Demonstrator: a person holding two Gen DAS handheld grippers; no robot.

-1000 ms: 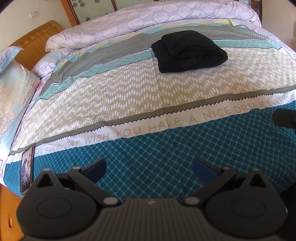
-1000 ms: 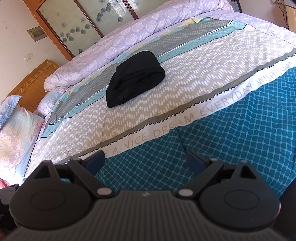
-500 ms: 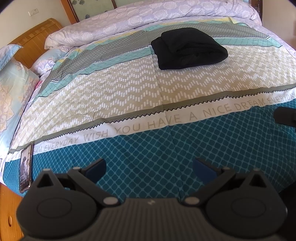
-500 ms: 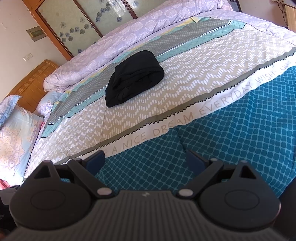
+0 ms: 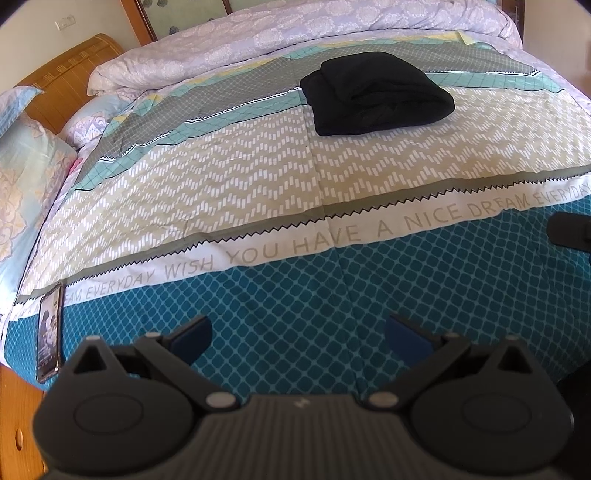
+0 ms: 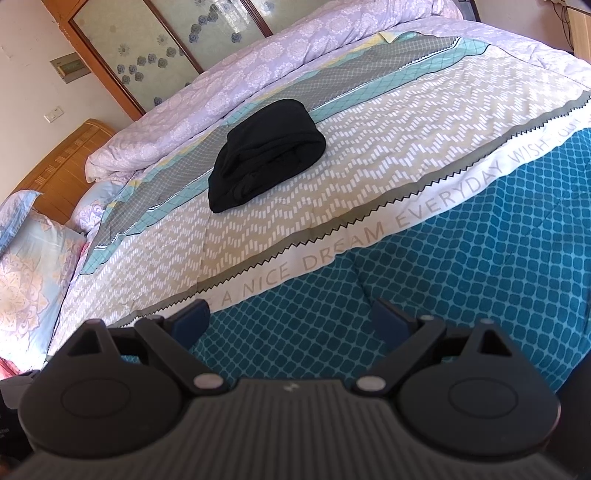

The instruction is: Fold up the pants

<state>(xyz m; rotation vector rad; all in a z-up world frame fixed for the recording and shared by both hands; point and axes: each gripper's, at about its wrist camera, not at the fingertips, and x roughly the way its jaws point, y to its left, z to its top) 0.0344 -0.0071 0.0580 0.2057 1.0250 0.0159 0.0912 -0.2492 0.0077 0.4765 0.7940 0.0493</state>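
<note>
Black pants (image 5: 376,92) lie folded in a compact bundle on the patterned bedspread, far from both grippers; they also show in the right wrist view (image 6: 266,151). My left gripper (image 5: 298,332) is open and empty, held above the teal near part of the bed. My right gripper (image 6: 291,319) is open and empty too, above the same teal band. A dark part of the right gripper (image 5: 570,230) shows at the right edge of the left wrist view.
A phone (image 5: 50,338) lies at the bed's near left corner. A lilac duvet (image 5: 295,33) is rolled along the far side. Pillows (image 6: 29,273) and a wooden headboard (image 6: 62,166) are at the left. The bedspread (image 5: 258,177) stretches between grippers and pants.
Both grippers have drifted slightly, so the pants sit a little higher in each view. The pants have not moved and the jaws stay open.
</note>
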